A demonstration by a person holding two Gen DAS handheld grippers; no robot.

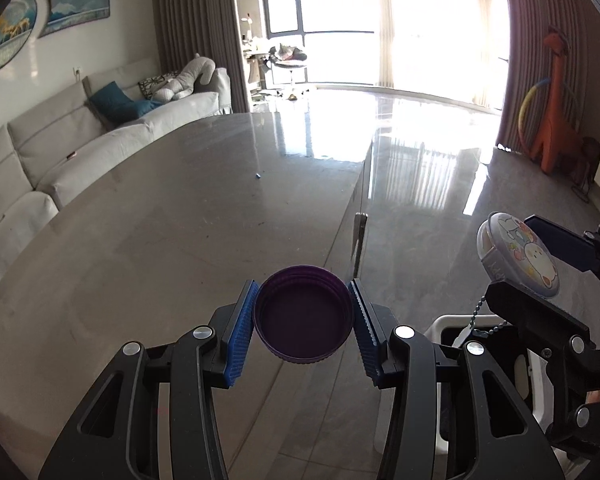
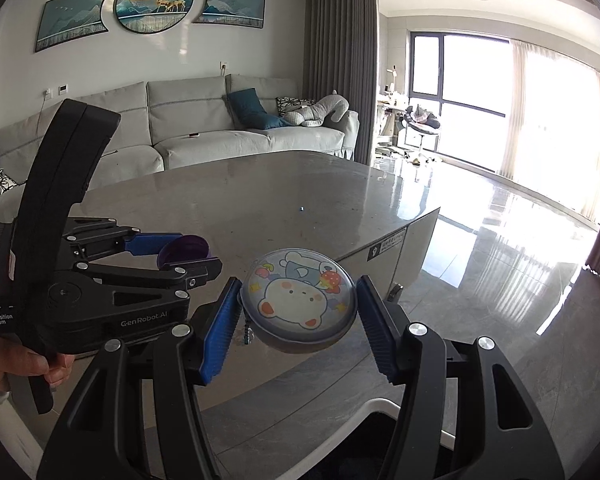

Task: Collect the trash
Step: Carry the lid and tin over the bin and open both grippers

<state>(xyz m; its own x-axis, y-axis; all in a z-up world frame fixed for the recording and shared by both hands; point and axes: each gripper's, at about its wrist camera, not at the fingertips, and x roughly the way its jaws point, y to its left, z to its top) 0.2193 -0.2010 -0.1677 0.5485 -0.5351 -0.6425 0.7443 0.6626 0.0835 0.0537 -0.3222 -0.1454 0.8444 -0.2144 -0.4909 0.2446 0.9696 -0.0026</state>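
Note:
My left gripper (image 1: 303, 322) is shut on a purple bottle cap (image 1: 303, 316), its hollow side facing the camera, held above the right edge of the grey table (image 1: 180, 216). My right gripper (image 2: 298, 314) is shut on a round case with a cartoon bear print (image 2: 300, 300) and a bead chain (image 2: 246, 332) hanging from it. In the left wrist view the case (image 1: 518, 258) and right gripper (image 1: 540, 260) sit at the right. In the right wrist view the left gripper (image 2: 188, 254) with the cap (image 2: 184, 250) is at the left. A white-rimmed bin (image 2: 384, 408) with a dark inside lies below both grippers.
A tiny blue scrap (image 1: 257, 176) lies on the table's middle. A grey sofa (image 2: 220, 128) stands behind the table. Glossy floor (image 1: 440, 168) spreads to the right toward bright windows. An orange giraffe toy (image 1: 556, 100) stands at the far right.

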